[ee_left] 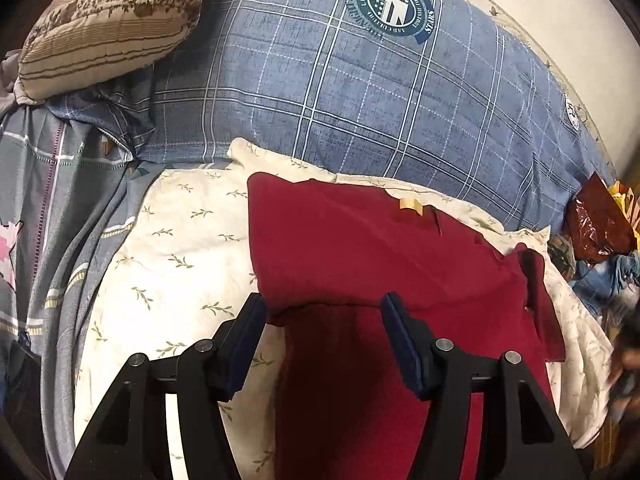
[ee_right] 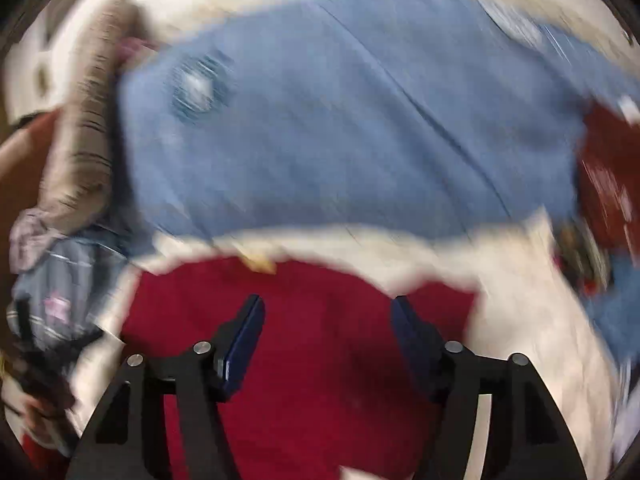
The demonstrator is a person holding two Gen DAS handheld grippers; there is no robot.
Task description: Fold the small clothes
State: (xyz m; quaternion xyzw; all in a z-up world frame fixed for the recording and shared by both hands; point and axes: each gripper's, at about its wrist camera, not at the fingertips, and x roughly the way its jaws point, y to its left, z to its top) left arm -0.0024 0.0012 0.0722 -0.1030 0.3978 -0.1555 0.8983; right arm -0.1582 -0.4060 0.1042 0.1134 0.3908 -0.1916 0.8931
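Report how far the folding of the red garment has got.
Done: the red garment lies spread on the cream sheet, one fold edge showing near the left gripper. In hand: nothing; the left and right gripper are both open above it. Left: the remaining folds.

1. Garment [ee_left: 360, 248]: solid dark red, small tan tag [ee_left: 412, 206] near its far edge; also red in the blurred right wrist view [ee_right: 320, 340].
2. Sheet [ee_left: 172, 248] under it: cream with small green leaf sprigs.
3. Quilt [ee_left: 360, 92]: denim blue, white windowpane check, round navy-and-white crest reading "STARS".
4. Pillow [ee_left: 104, 28]: beige, brown stripes, brown floral band.
5. Draped cloth [ee_left: 52, 200] at left: grey-blue, pale stripes, pink flower.
6. Bag [ee_left: 596, 228] at right: glossy dark red.
7. Left gripper [ee_left: 324, 308], right gripper [ee_right: 328, 312]: black frames, dark blue pads [ee_left: 248, 344].
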